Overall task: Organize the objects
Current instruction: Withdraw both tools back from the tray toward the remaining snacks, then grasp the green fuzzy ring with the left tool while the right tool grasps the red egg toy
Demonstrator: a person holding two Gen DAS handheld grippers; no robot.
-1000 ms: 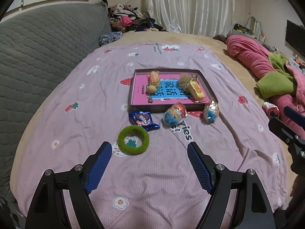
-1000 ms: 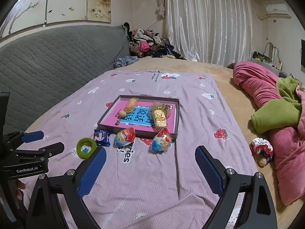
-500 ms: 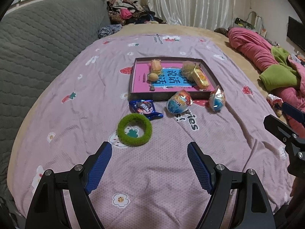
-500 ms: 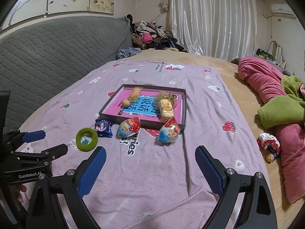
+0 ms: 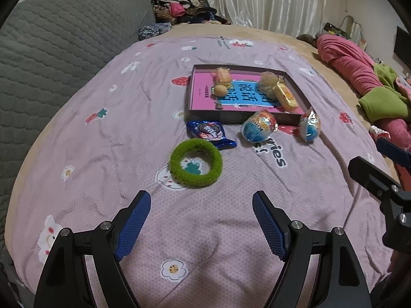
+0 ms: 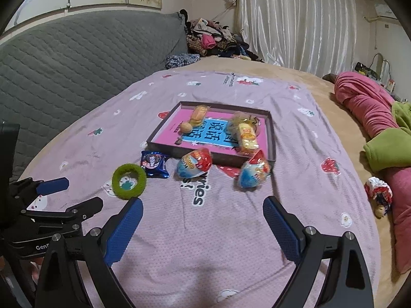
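Both tongs (image 5: 201, 200) (image 6: 203, 206) wide apart, empty.

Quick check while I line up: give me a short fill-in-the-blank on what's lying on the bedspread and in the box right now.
1. The fuzzy ring lying nearest the left gripper is ____ in colour.
2. The blue cookie packet lies ____ the box, on the bedspread.
3. The yellow wrapped cake lies ____ the box.
4. Nothing sits between the fingers of the right gripper; it is ____.

Missing words: green; outside; inside; open
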